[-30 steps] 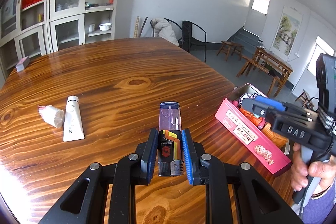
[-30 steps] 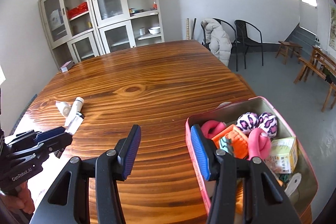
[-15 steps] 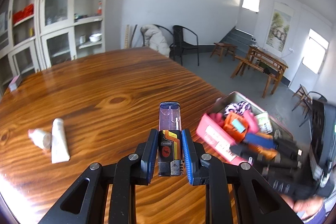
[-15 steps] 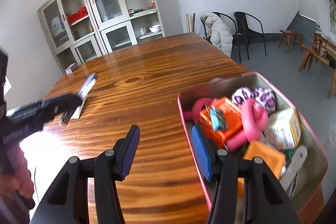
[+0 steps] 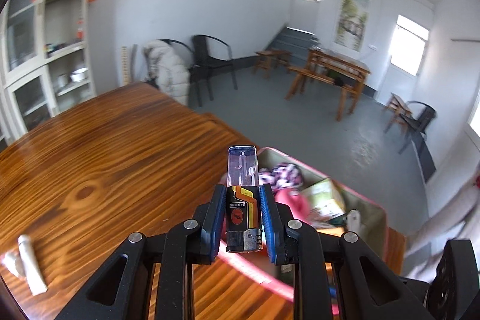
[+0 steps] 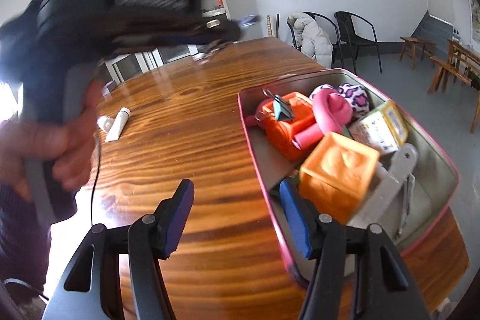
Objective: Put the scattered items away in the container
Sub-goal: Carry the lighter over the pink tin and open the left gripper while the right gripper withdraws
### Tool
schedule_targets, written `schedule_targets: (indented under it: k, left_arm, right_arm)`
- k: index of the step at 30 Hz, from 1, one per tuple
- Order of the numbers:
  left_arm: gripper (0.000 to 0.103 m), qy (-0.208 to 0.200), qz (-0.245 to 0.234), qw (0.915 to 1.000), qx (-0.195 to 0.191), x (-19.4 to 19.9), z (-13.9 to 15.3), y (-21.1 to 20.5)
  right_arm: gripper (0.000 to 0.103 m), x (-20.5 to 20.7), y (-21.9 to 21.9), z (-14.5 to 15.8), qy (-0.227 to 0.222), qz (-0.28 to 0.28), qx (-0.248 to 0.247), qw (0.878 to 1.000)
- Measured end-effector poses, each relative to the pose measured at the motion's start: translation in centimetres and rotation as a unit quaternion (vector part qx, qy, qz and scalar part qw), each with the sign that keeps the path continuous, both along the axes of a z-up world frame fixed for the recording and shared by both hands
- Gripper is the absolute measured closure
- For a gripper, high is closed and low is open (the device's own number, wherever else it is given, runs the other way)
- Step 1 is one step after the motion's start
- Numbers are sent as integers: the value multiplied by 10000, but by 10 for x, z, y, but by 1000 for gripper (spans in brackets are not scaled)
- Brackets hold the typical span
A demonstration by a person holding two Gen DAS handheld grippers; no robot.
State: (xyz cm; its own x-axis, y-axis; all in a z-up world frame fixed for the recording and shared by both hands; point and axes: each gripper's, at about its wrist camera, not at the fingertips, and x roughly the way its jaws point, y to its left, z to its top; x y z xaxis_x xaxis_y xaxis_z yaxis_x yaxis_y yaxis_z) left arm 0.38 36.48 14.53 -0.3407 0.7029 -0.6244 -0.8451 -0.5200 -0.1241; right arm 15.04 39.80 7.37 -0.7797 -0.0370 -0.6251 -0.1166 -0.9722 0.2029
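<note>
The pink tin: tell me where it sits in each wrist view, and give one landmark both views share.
Left wrist: the pink tin lies right of centre, partly behind the left gripper and its lighter.
Right wrist: it fills the right half, open side up, right gripper astride its near wall.
Shared landmark: the white tube on the table.

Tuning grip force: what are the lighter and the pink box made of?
Lighter: likely plastic, with a clear violet see-through tank, printed black label, shiny metal cap. Pink box: probably painted tin, given its thin rolled rim and dull grey bare interior.

Motion blurs the left tool (image 6: 228, 32); the pink tin's (image 5: 387, 233) contents smear.
</note>
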Motion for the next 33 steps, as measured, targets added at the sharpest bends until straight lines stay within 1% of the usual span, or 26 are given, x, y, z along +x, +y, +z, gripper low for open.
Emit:
schedule_targets:
  k: [6, 10, 13, 14, 15, 16, 17, 18, 20, 24, 28, 33]
  left_arm:
    - [79, -275, -581, 9976, -263, -1, -10, 37]
    - [79, -304, -861, 9946, -487, 1, -13, 50]
    - [78, -285, -1064, 9923, -569, 7, -15, 57]
    - [78, -268, -1118, 9917, -573, 9, -16, 58]
    - [74, -271, -1127, 9916, -581, 9, -17, 59]
    - [50, -287, -1108, 9917, -592, 10, -17, 60]
    - [15, -276, -1057, 9924, -571, 11, -16, 59]
    - [6, -210, -987, 9937, -497, 13, -15, 56]
    - [4, -28, -886, 9954, -366, 16, -9, 49]
    - [4, 17, -737, 9969, -266, 17, -1, 33]
    - [4, 145, -480, 9985, -224, 17, 2, 14]
    - [4, 83, -217, 9997, -127, 7, 3, -8]
  right_arm:
    - [39, 0, -2, -3, 19, 170, 1, 9999]
    - [37, 1, -6, -7, 20, 224, 38, 9997]
    - [36, 2, -8, -7, 57, 199, 63, 9998]
    - [36, 2, -8, -7, 74, 199, 40, 9998]
    - [36, 1, -8, -6, 90, 203, 25, 9997]
    - [36, 1, -9, -6, 97, 207, 22, 9997]
    - [36, 0, -9, -5, 100, 207, 23, 9997]
    - [36, 1, -9, -4, 106, 207, 27, 9997]
    - [36, 1, -11, -2, 143, 207, 59, 9997]
    - [34, 1, -16, 6, 232, 176, 145, 9995]
    - [34, 3, -27, 14, 364, 308, 166, 9987]
    - [33, 3, -41, 20, 415, 411, 283, 9979]
